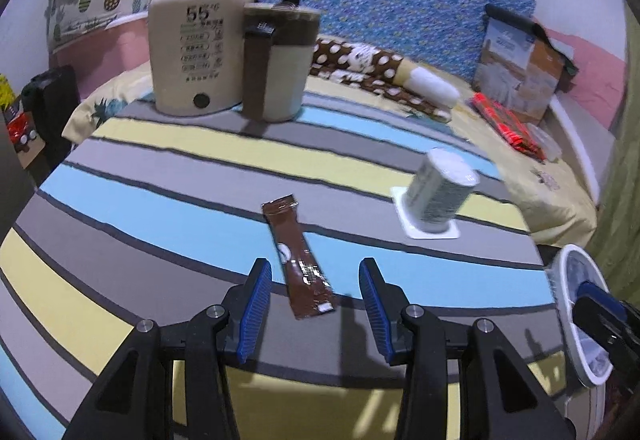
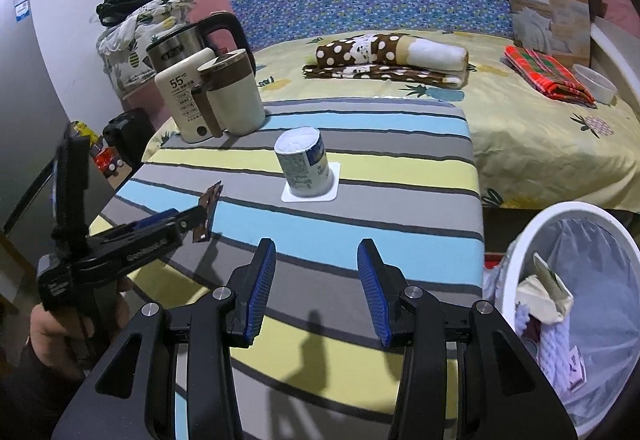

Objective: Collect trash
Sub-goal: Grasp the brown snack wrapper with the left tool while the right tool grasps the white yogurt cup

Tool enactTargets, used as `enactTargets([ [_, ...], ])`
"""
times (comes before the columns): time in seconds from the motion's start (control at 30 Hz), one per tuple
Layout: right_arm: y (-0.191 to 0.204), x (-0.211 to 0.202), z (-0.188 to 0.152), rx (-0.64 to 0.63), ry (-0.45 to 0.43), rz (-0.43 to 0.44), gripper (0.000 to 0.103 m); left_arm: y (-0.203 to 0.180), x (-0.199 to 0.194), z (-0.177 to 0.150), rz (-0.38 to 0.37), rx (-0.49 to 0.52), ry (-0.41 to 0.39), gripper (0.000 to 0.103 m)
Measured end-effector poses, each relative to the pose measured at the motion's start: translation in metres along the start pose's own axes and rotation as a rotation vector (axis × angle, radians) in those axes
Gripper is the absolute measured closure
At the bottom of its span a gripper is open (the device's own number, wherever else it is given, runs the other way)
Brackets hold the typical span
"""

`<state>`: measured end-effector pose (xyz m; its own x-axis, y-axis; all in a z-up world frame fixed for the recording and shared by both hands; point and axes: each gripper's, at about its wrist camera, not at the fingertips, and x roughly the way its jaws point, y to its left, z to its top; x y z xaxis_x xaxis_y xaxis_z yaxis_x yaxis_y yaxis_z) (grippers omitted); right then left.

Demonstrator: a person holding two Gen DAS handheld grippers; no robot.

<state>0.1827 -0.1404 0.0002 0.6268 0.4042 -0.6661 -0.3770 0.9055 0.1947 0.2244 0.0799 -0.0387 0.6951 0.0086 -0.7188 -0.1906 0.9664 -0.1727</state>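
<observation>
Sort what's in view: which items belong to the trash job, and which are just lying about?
Job: sachet, upturned cup, bin, left gripper, right gripper.
Lying about: kettle, warmer, mug, blanket, red cloth.

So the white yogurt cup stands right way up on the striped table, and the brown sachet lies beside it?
Not quite: the white yogurt cup stands upside down, its square rim flat on the striped table, as the right wrist view shows. The brown sachet does lie beside it.
</observation>
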Motion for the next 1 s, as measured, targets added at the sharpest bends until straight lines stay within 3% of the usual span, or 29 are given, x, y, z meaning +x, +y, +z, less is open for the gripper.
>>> enactTargets([
  [0.1,-0.002,0.003,0.002,0.005,0.004,0.002,0.049,0.0,0.013,0.0,0.032,-0.003,0.028,0.058],
  [0.23,-0.001,0.009,0.006,-0.005,0.009,-0.007,0.047,0.001,0.024,0.0,0.061,0.004,0.049,0.058],
  [0.3,0.0,0.012,0.007,-0.01,0.016,-0.013,0.047,0.0,0.025,0.0,0.084,0.02,0.051,0.068],
  [0.33,0.001,0.015,0.009,-0.013,0.018,-0.015,0.047,0.0,0.024,0.0,0.087,0.023,0.05,0.079],
  [0.57,0.006,0.03,0.019,-0.034,0.031,-0.028,0.047,0.009,0.022,0.001,0.002,-0.004,0.044,0.08],
  [0.73,0.009,0.045,0.028,-0.043,0.032,-0.035,0.041,0.016,0.016,0.001,-0.093,-0.034,0.014,0.08],
  [1.0,0.018,0.075,0.043,-0.071,0.044,-0.048,0.041,0.035,0.009,0.001,-0.127,-0.073,-0.005,0.08],
])
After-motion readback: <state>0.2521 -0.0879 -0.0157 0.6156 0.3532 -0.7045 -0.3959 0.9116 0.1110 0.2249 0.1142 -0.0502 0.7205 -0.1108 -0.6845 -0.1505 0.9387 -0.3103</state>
